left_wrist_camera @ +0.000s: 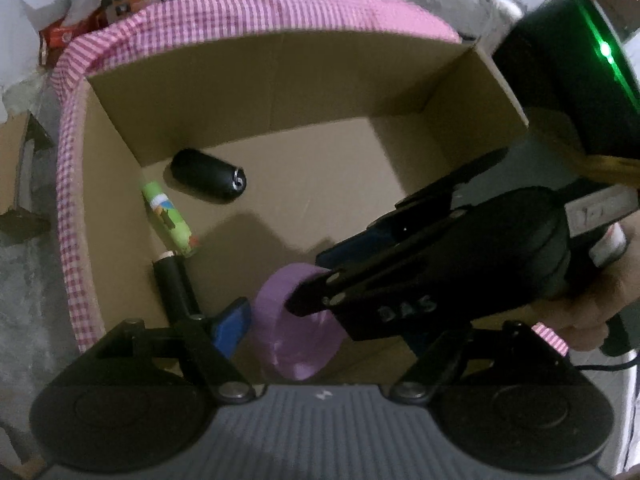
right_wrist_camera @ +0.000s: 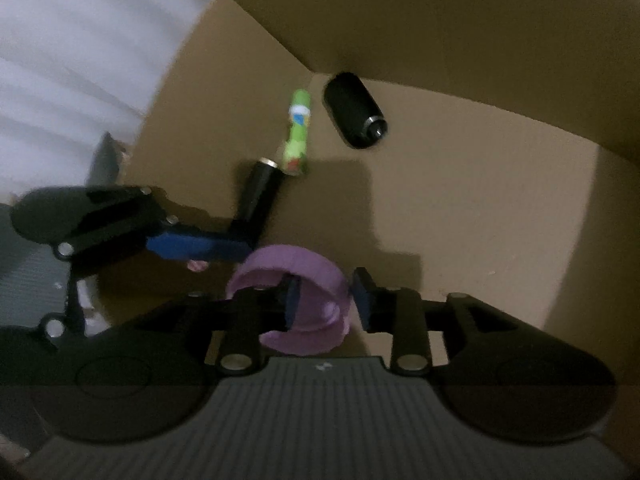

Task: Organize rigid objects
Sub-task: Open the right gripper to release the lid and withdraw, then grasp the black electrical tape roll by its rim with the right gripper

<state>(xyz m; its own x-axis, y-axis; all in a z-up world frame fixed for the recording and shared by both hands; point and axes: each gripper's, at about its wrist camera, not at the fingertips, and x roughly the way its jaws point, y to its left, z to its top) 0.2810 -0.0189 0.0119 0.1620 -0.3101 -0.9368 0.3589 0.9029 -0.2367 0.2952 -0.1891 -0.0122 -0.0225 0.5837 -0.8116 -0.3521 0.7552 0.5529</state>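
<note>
Purple tape roll (right_wrist_camera: pixel 296 304) sits low in the cardboard box (left_wrist_camera: pixel 248 92), on or just above the floor near the front wall; contact with the floor can't be confirmed. Right gripper (right_wrist_camera: pixel 326 304) straddles the roll's wall: one blue pad (right_wrist_camera: pixel 292 300) inside the ring, the other just outside it. Jaws narrow but parted, a sliver of gap showing at the outer pad, so the roll reads as being let go, not clamped. Left gripper (left_wrist_camera: pixel 320 328) hangs wide, empty, the roll between its fingers without touching; its blue pad (right_wrist_camera: pixel 196 246) lies just beside the roll in the right wrist view.

Beyond the claws, toward the far corner: slim black cylinder (right_wrist_camera: pixel 258 196) nearest, then green printed tube (right_wrist_camera: pixel 298 132), then stubby black cylinder with a metal end (right_wrist_camera: pixel 354 114). All three lie loose on the box floor.

Judged progress: four items boxed, the roll as good as delivered. Remaining objects outside the box aren't identifiable. Pink checked cloth (left_wrist_camera: pixel 248 12) drapes the box's far rim.
</note>
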